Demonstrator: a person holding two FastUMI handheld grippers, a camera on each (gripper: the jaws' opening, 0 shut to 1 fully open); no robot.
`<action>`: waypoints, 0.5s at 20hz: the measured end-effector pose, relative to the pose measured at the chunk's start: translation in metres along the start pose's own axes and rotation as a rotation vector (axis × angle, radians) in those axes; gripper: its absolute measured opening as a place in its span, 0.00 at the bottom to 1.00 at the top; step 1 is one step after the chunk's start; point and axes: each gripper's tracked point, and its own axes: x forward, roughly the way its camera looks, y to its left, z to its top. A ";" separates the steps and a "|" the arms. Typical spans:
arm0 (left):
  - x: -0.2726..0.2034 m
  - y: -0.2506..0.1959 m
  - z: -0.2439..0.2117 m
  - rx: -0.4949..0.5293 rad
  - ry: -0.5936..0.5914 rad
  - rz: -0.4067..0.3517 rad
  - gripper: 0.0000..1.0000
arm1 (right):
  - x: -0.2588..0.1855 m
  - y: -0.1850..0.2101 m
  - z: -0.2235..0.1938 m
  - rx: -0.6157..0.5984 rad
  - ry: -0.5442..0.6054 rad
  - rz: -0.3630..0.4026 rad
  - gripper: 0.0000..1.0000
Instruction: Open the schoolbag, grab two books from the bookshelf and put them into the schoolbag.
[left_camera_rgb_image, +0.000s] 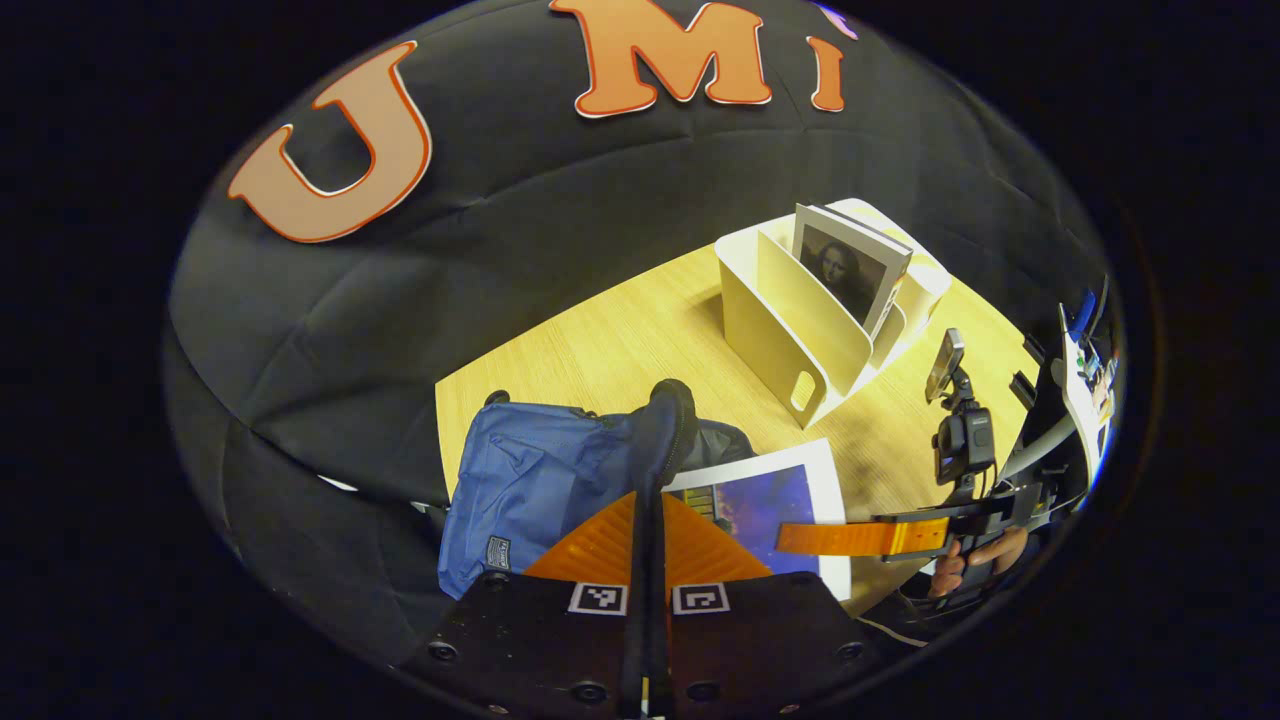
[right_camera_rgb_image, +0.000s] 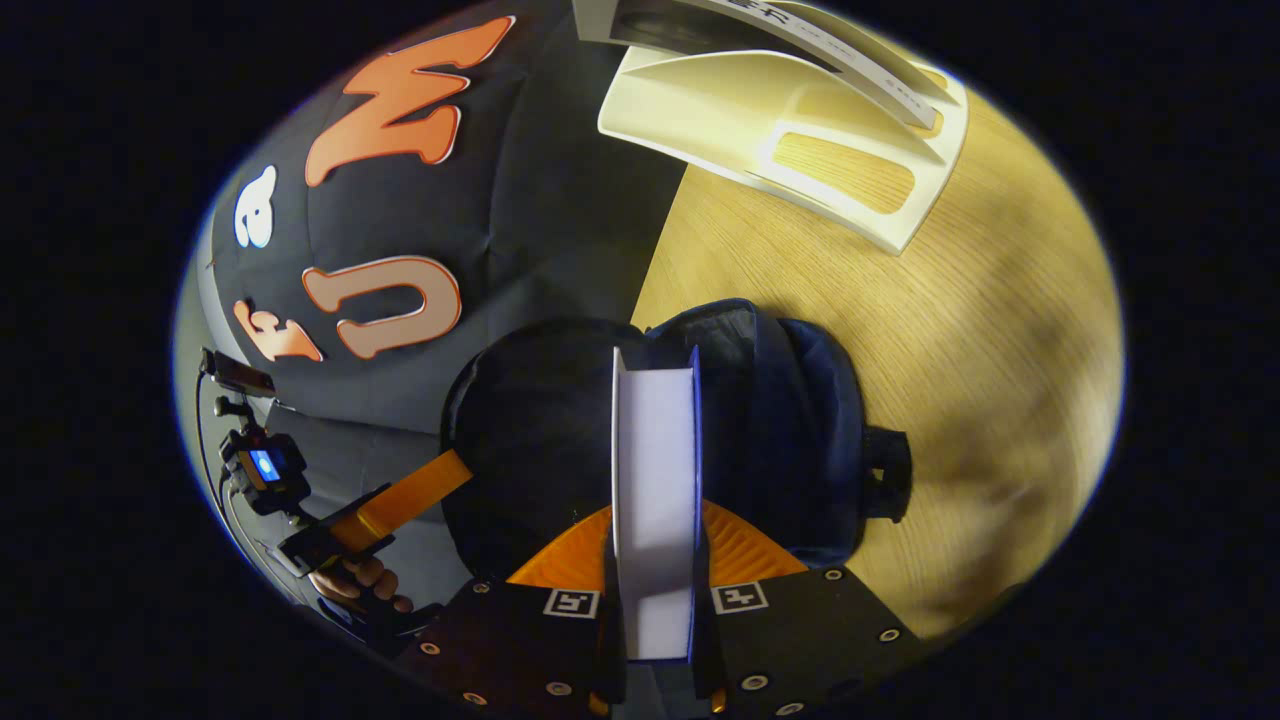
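Now the pale wooden counter (left_camera_rgb_image: 620, 340) bears the blue fabric schoolbag (left_camera_rgb_image: 525, 480), mouth pinched up by the closed left gripper (left_camera_rgb_image: 648, 500); the right gripper (right_camera_rgb_image: 655, 560) clamps a white-edged book (right_camera_rgb_image: 655, 470) above it. Misaligned, the book could snag the rim.

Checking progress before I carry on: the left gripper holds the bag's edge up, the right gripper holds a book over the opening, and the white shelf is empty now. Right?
Not quite: the shelf isn't empty. The left gripper view shows a book standing in it. The rest holds.
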 end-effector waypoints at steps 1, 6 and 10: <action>0.001 -0.001 -0.002 0.005 -0.002 -0.004 0.02 | 0.008 -0.003 0.002 0.026 -0.011 0.012 0.26; 0.002 -0.010 -0.011 0.006 0.022 -0.059 0.02 | 0.042 -0.006 0.005 0.021 -0.026 0.027 0.27; 0.011 -0.022 -0.017 0.021 0.045 -0.108 0.01 | 0.064 -0.009 0.005 0.038 -0.028 0.028 0.26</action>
